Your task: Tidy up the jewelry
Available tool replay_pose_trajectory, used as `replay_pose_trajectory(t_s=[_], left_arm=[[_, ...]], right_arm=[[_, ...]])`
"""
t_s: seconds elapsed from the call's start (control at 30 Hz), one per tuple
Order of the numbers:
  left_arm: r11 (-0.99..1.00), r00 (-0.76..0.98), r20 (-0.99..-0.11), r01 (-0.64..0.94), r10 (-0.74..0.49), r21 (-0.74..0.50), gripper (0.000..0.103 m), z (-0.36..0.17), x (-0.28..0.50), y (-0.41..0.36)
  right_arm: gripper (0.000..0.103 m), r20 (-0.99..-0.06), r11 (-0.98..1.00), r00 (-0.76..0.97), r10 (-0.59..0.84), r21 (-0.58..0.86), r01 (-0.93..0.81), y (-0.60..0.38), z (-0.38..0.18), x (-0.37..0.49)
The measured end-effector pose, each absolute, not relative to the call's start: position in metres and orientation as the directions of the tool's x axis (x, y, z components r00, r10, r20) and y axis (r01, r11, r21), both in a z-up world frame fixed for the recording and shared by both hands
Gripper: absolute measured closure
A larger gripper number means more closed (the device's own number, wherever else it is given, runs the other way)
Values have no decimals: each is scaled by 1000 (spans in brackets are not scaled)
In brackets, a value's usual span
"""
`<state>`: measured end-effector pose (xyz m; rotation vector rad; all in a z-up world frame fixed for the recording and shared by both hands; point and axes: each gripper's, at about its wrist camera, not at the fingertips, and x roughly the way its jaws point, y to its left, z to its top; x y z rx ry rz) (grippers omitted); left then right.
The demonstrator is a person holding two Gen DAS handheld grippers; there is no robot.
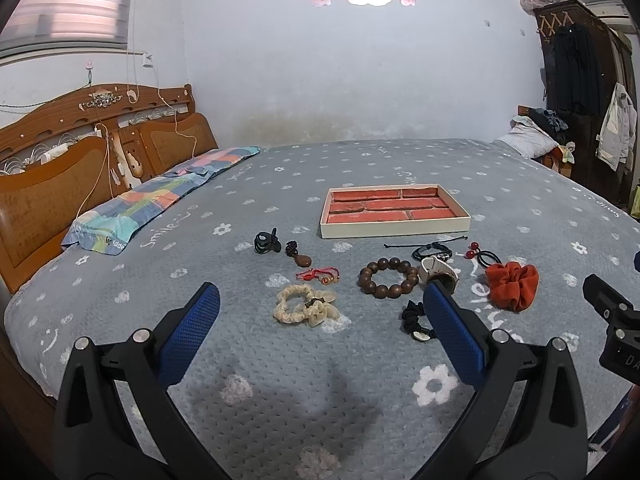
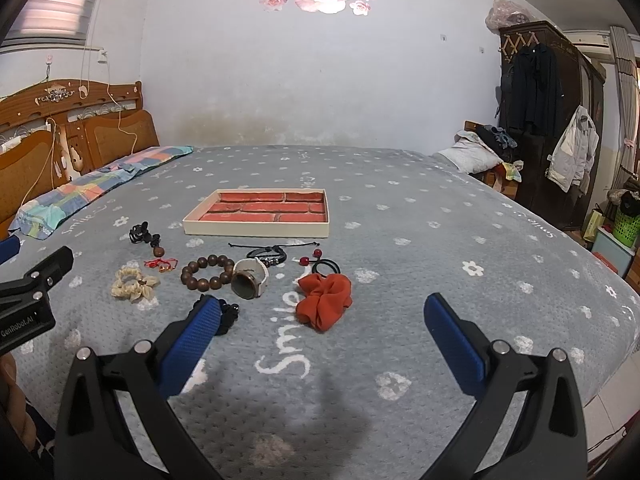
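A shallow cream tray [image 1: 394,231] [image 2: 256,229] with a red brick-pattern bottom lies on the grey bed cover. In front of it are scattered a wooden bead bracelet [image 1: 387,278] [image 2: 207,272], a white watch [image 1: 438,272] [image 2: 250,278], an orange scrunchie [image 1: 512,285] [image 2: 325,300], a cream scrunchie [image 1: 306,305] [image 2: 133,283], a black hair tie [image 1: 416,320] [image 2: 228,314], a red string charm [image 1: 318,275] [image 2: 161,264], a wooden pendant [image 1: 299,256] and black cord bracelets [image 1: 432,250] [image 2: 268,254]. My left gripper [image 1: 322,300] hovers open before the cream scrunchie. My right gripper [image 2: 322,312] is open near the orange scrunchie.
A patchwork pillow [image 1: 160,200] and a wooden headboard [image 1: 60,168] are on the left. A dark wardrobe [image 2: 552,120] with hanging clothes stands at the right, beside a green basket [image 2: 626,224]. The bed cover [image 2: 440,260] drops off at the right edge.
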<state>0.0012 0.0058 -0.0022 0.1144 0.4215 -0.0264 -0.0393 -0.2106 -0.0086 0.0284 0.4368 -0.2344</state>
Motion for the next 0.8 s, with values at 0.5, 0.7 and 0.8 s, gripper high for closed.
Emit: replay_pose_trajectory(t_s=[0.5, 0.7, 0.8], left_arm=[[993, 911, -412, 52, -5, 102, 5, -1, 3, 5], [994, 912, -411, 50, -3, 102, 5, -2, 4, 6], [994, 912, -411, 49, -3, 102, 5, -2, 4, 6]], right_arm=[[4, -420, 972, 880, -221, -23, 233, -209, -11, -39], [4, -421, 972, 880, -220, -24, 232, -209, -10, -39], [4, -420, 972, 880, -221, -23, 233, -209, -10, -39]])
